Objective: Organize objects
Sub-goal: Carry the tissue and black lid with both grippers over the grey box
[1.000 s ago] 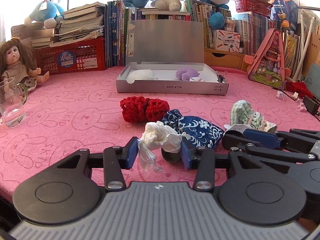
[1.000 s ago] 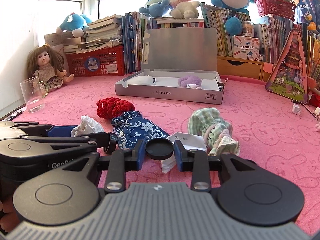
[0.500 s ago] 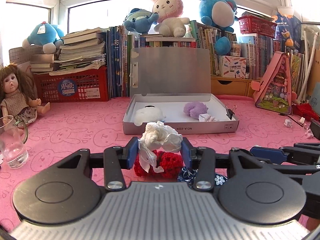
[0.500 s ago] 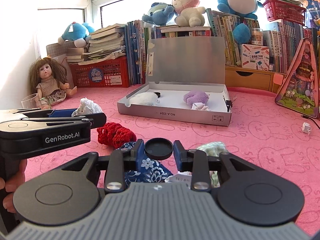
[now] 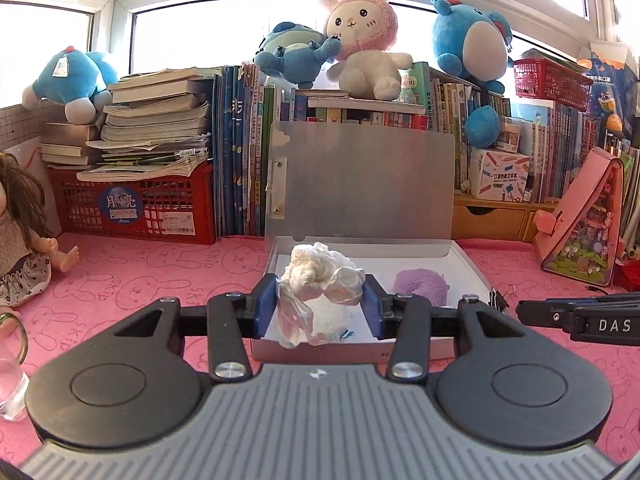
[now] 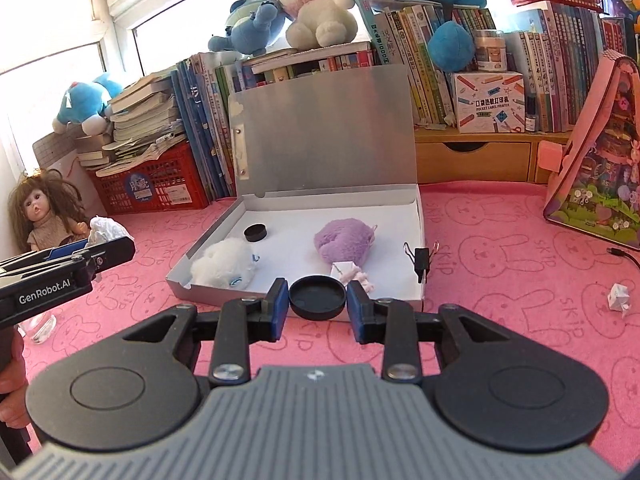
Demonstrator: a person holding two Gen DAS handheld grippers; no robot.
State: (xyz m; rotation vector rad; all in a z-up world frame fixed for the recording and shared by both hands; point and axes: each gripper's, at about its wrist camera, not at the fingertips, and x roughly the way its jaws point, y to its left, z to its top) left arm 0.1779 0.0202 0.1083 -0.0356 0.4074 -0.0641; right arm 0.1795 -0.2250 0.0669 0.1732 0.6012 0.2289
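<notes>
My left gripper (image 5: pixel 320 308) is shut on a crumpled white scrunchie in clear wrap (image 5: pixel 318 280), held in the air just in front of the open grey box (image 5: pixel 468 264). My right gripper (image 6: pixel 318 306) is shut on a round black lid (image 6: pixel 317 297), held just before the box's (image 6: pixel 419 216) near wall. Inside the box lie a white fluffy ball (image 6: pixel 224 266), a purple fluffy ball (image 6: pixel 345 240), a second black lid (image 6: pixel 255 233) and a black binder clip (image 6: pixel 421 259). The left gripper (image 6: pixel 100 250) shows at the left of the right wrist view.
The pink rabbit-print table cover (image 6: pixel 500 264) runs back to books, a red crate (image 5: pixel 136 208) and plush toys. A doll (image 6: pixel 44 216) sits at the far left beside a clear glass (image 5: pixel 12 376). A pink house-shaped toy (image 6: pixel 600 168) stands at the right.
Both grippers rose and moved forward from the pile of scrunchies to the box, each keeping its grip. The red, blue and green scrunchies dropped out of view.
</notes>
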